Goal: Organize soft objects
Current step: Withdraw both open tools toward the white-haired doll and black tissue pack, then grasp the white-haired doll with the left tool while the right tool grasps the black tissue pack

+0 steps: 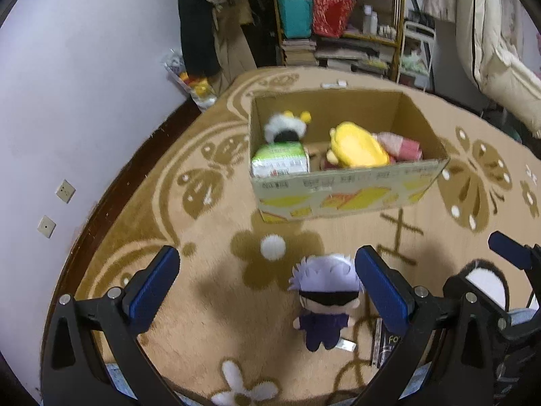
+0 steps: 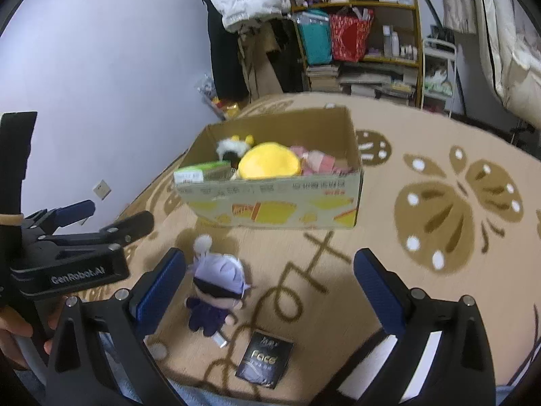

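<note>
The plush doll [image 1: 323, 299] with pale lilac hair, a black band across the eyes and a dark purple body lies flat on the carpet [image 1: 209, 304], between the near wall of the cardboard box [image 1: 348, 189] and the carpet's near edge, well clear of the box. Its long axis runs head to feet, with the head toward the box and the legs toward the near edge; in the right wrist view the same doll [image 2: 216, 296] looks slightly canted, feet swung a little to the left. A white tag sticks out by its legs. Both tools are spread wide and hold nothing: the left gripper [image 1: 267, 284] hangs above the carpet with the doll close to its right finger rather than centred, and the right gripper [image 2: 270, 287] has the doll close to its left finger. The likeliest slip, as I judge it, is an off-centre close that catches only hair or one arm, so the soft body sags and drops short of the box. Both tools converging on the one doll could also knock together. A dark packet [image 2: 264, 360] lies just beyond the feet and might get pinched along with it. The box already holds a yellow plush [image 1: 358, 147], a white fluffy toy [image 1: 284, 127], a green pack [image 1: 280, 160] and something pink [image 1: 402, 145], so a careless drop could land on the rim.
</note>
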The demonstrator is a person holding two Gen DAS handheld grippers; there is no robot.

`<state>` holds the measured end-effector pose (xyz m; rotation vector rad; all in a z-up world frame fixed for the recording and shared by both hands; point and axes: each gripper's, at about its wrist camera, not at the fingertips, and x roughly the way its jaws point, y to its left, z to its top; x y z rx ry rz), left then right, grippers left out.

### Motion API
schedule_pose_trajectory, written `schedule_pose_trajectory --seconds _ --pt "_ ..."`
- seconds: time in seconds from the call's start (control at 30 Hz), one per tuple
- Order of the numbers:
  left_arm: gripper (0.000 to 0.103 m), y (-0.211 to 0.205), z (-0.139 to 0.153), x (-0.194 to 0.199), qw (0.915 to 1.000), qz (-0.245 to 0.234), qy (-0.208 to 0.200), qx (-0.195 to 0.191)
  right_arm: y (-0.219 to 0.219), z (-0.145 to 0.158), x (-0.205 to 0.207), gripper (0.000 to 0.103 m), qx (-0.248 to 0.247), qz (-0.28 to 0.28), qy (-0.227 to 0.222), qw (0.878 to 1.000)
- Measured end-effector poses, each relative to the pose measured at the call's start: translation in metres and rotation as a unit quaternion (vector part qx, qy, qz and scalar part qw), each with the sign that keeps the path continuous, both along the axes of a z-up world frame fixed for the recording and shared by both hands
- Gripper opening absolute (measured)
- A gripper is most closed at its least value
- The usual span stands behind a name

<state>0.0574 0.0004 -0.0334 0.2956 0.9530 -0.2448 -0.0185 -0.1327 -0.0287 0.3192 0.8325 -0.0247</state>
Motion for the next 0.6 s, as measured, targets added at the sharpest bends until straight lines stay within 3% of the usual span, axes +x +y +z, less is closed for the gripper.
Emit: schedule_pose_trajectory --seconds 0.1,0.27,0.43,0.6 --pt "0.102 -0.003 -0.011 0.003 0.9997 0.001 0.023 0.007 0.001 -0.012 -0.002 0.103 0.014 0.002 0.023 1.0" --pt "0.102 -0.006 -0.031 0.007 0.9975 -0.002 0.069 0.017 0.01 -0.032 0.001 0.093 0.018 0.016 0.069 0.997" --pt "0.102 -0.007 -0.048 0.011 0.9954 0.007 0.094 0.017 0.018 -0.053 0.006 0.091 0.019 0.024 0.11 0.993" --pt "0.102 -0.011 -0.062 0.013 0.9931 0.005 0.113 0.031 0.022 -0.073 0.01 0.081 0.027 0.027 0.148 0.988"
